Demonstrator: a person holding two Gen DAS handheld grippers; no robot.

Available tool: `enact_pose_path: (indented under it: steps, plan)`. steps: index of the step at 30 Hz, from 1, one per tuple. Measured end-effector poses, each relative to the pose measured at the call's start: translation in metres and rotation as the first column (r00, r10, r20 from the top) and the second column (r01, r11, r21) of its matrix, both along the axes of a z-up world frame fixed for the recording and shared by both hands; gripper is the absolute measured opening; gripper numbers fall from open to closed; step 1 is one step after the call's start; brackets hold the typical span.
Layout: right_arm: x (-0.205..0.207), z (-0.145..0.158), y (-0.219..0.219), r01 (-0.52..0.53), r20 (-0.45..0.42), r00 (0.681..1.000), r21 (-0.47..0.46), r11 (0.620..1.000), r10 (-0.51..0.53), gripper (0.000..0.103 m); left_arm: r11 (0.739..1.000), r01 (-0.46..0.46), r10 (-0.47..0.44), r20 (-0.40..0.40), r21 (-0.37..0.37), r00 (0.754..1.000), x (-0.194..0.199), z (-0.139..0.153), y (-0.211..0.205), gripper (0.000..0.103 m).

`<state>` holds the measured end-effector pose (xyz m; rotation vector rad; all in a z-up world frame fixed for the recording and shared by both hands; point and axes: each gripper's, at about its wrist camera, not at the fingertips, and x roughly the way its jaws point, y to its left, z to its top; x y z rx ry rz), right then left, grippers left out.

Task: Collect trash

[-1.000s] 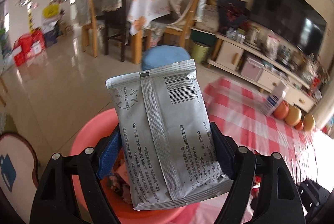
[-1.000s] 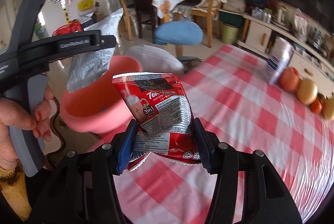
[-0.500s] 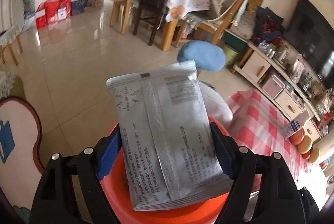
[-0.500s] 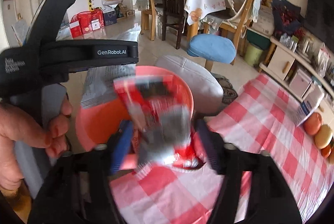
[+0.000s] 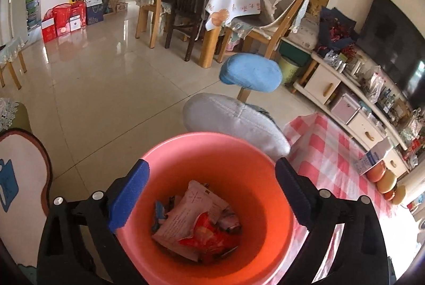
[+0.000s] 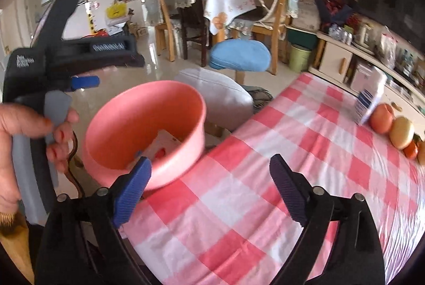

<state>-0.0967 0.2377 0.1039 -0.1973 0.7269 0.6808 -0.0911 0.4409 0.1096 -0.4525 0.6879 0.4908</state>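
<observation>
Checked tablecloth (image 6: 239, 192), pink bin (image 5: 212, 152) beside; left tool (image 5: 212, 186), right tool (image 6: 209, 178) just opened wide, empty.

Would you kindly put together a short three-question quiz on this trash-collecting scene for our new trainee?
1. True or false: the left gripper holds a silver packet.
2. What lies inside the pink bin? A) fruit B) wrappers C) nothing
3. What pattern covers the table under the right gripper?

Key:
1. False. Its jaws have just been opening and stand wide with nothing between them; the silver packet lies in the bin.
2. B. The silver packet and a red wrapper lie at the bottom.
3. A red and white check; that gripper has also just been opening and is empty.
</observation>
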Motion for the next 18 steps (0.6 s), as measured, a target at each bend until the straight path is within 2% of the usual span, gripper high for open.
enact_pose_path:
  steps: [4, 9, 18]
  plan:
    - [-0.002, -0.007, -0.018, 0.034, -0.020, 0.999, 0.002, 0.999, -0.034, 0.092, 0.999, 0.025, -0.025, 0.014, 0.025, 1.000, 0.002, 0.004, -0.009, 0.095]
    - [-0.004, -0.011, -0.039, 0.073, -0.036, 0.997, 0.011, 0.997, -0.072, 0.092, 0.994, 0.084, -0.084, -0.006, 0.070, 0.996, 0.010, 0.007, -0.032, 0.095]
    - [-0.008, -0.006, -0.071, 0.118, -0.027, 0.993, 0.029, 0.993, -0.117, 0.092, 0.966, 0.206, -0.208, -0.007, 0.153, 0.978, 0.026, 0.021, -0.087, 0.095]
